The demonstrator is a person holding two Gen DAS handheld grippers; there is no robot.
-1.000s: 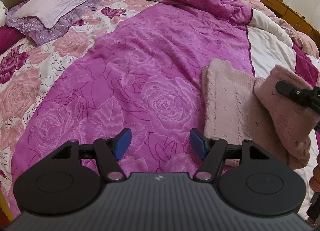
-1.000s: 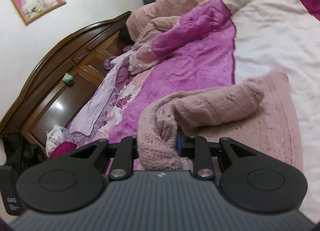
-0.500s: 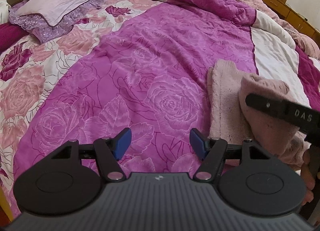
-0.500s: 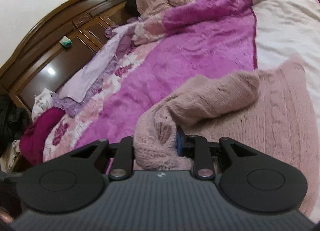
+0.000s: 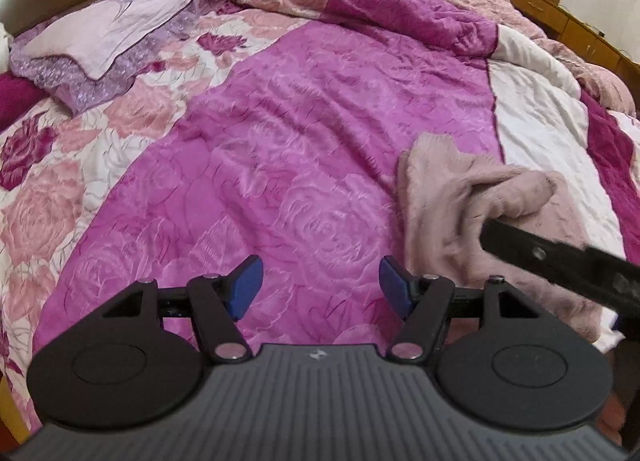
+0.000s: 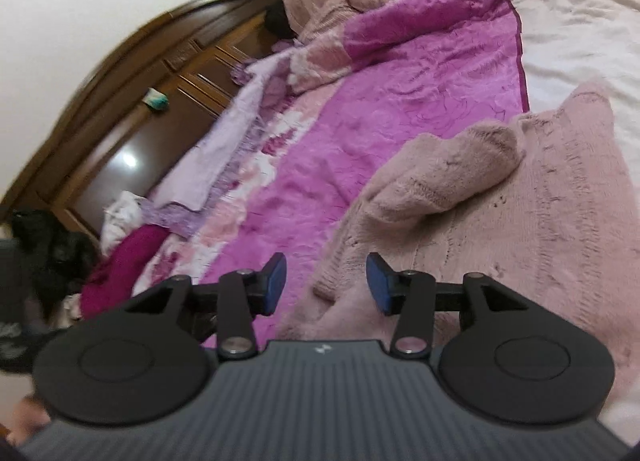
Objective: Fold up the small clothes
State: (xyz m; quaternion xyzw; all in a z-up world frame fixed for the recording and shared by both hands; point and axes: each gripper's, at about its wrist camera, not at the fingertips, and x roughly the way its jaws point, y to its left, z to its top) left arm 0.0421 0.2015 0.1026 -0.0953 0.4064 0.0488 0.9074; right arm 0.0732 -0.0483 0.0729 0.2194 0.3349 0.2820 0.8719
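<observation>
My right gripper (image 6: 326,281) has just been opening, and its blue pads (image 6: 276,281) now stand apart with the near edge of the pink knit sweater (image 6: 500,221) lying loose below and between them, nothing pinched. My left gripper (image 5: 320,285) hangs wide open over the magenta rose quilt (image 5: 300,141), holding nothing. The sweater lies on the quilt to its right, one sleeve (image 6: 452,177) folded across the body, by the quilt's white panel (image 5: 536,129).
</observation>
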